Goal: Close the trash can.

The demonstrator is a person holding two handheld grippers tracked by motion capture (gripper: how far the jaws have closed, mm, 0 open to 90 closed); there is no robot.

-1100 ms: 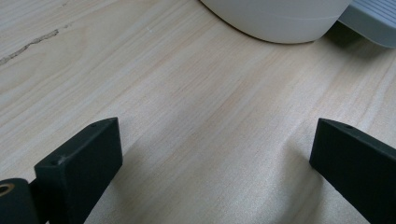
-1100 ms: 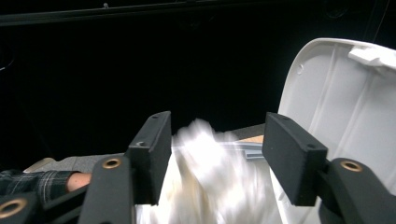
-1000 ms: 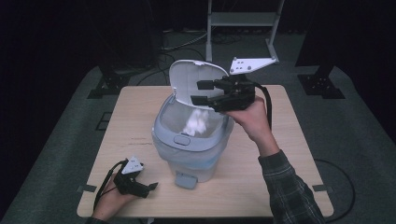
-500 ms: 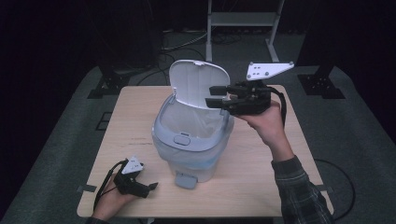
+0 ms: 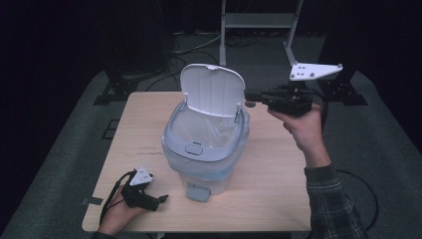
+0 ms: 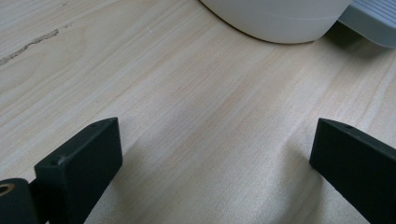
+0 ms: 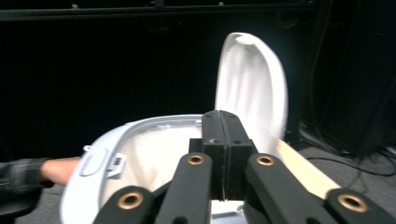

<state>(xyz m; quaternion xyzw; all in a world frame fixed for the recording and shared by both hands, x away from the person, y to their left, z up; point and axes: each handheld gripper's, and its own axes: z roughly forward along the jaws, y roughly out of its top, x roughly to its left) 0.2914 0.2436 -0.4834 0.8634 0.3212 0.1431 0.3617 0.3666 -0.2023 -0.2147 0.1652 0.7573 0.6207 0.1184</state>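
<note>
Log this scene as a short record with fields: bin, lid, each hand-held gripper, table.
bin: pale blue-grey plastic pedal bin, lined with a clear bag, standing mid-table
lid: white domed lid, raised upright
pedal: grey foot pedal at the bin's front
right hand-held gripper: jaws just closed, shut, nothing between them, beside the lid's edge
left hand-held gripper: jaws open, resting on the table
table: light wooden table
</note>
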